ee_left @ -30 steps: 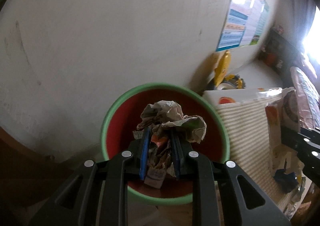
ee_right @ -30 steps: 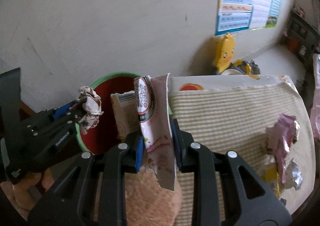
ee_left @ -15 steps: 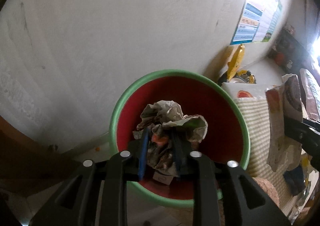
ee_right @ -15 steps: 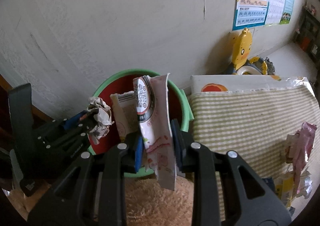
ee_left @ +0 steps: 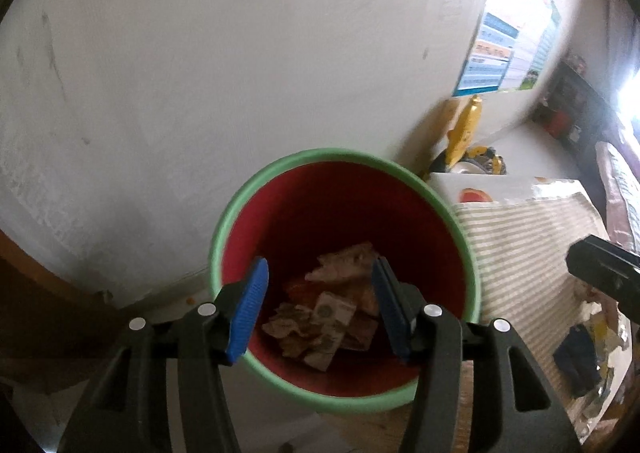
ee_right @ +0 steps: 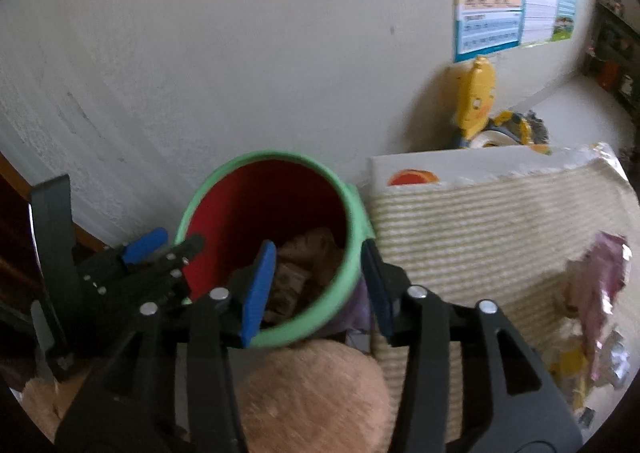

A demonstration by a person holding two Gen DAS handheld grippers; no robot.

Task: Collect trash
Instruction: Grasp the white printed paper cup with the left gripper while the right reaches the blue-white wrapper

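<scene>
Hanging empty over the green-rimmed red bin (ee_left: 224, 231), both the left hand-held gripper (ee_left: 318, 307) and right hand-held gripper (ee_right: 316, 285) are spreading wide; their crumpled wrappers (ee_left: 324, 317) now are lying inside.

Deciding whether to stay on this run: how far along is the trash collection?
Done: several wrappers lie in the green-rimmed bin. In hand: nothing; the left gripper and the right gripper have just been opening their jaws over the bin, and both are empty. Left: more wrappers still lie on the striped cloth.
</scene>
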